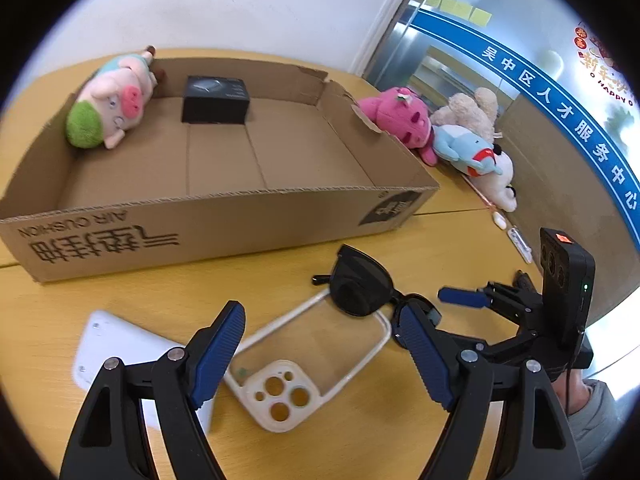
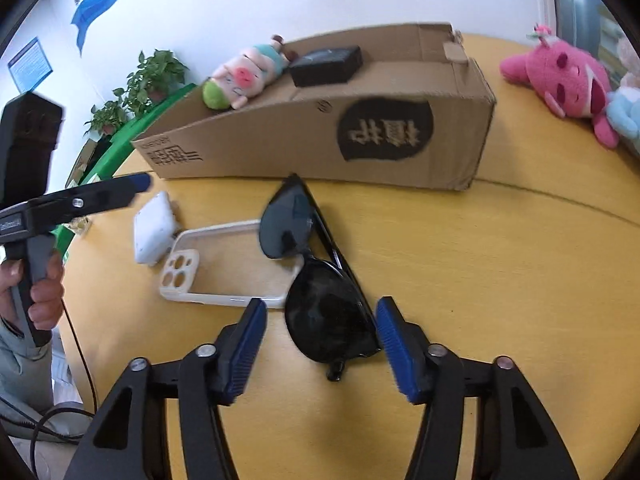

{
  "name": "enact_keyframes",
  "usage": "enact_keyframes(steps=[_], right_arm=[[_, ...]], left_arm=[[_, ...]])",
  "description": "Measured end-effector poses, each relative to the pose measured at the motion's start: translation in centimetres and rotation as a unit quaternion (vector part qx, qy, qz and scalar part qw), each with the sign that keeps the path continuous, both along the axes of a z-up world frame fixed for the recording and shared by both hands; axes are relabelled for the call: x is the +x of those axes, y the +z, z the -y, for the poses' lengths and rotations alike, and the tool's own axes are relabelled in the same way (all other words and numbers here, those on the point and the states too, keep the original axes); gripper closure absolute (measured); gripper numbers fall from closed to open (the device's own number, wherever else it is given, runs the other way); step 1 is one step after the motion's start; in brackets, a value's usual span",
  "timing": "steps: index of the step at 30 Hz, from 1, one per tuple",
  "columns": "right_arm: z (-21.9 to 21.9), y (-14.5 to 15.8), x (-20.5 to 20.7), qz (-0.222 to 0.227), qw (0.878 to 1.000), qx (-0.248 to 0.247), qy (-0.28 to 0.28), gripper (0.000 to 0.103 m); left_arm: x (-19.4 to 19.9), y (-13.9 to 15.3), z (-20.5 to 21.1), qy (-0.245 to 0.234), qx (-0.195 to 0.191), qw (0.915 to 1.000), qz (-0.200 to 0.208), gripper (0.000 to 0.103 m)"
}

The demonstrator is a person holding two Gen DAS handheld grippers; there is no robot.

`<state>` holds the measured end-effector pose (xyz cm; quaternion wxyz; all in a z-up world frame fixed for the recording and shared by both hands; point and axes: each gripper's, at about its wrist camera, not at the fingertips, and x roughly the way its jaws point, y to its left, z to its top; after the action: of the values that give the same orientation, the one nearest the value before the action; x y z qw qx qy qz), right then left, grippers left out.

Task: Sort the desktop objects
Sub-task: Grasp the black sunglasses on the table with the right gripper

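Black sunglasses lie on the yellow table, one lens resting on a clear phone case with a white rim. My right gripper is open and straddles the near lens; the pads stand beside it without pressing. In the left wrist view the sunglasses lie just beyond the case. My left gripper is open low over the case, one finger on each side. A white flat device lies left of the case. The open cardboard box behind holds a pig plush and a small black box.
Right of the cardboard box, plush toys lie together on the table: a pink one, a beige one, a blue one and a white one. A cable with small white parts runs along the table's right edge. Potted plants stand beyond the table.
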<state>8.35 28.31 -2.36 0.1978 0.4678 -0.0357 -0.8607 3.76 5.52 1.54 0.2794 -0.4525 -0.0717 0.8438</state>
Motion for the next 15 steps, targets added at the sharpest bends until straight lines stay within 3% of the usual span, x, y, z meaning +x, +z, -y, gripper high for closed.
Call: enact_keyframes(steps=[1,3,5,7,13,15], right_arm=[[0.2,0.2,0.1,-0.008,1.000,0.011,0.000,0.020],[0.7,0.2,0.0,-0.015,0.999,0.027,0.005,0.020],[1.5,-0.5,-0.2,-0.006,0.999,0.038,0.013,0.030],[2.3,-1.4,-0.1,0.003,0.998,0.060,0.016,0.053],[3.4,-1.9,1.3,-0.015,0.996,0.087,0.007,0.056],[3.1,-1.8,1.6,-0.012,0.998,0.068,-0.007,0.061]], left_arm=[[-0.1,-0.2,-0.3,-0.003,0.004,1.0000,0.007,0.023],[-0.3,-0.5,-0.9,-0.009,0.008,0.9998,0.013,0.023],[-0.3,-0.6,-1.4,-0.017,0.015,0.9996,0.019,0.023],[-0.4,-0.7,-2.1,-0.024,0.021,0.9993,0.021,0.023],[-1.2,-1.6,-4.5,-0.048,0.033,0.9973,0.044,0.024],[-1.6,-2.2,-5.6,-0.062,0.040,0.9957,0.056,0.024]])
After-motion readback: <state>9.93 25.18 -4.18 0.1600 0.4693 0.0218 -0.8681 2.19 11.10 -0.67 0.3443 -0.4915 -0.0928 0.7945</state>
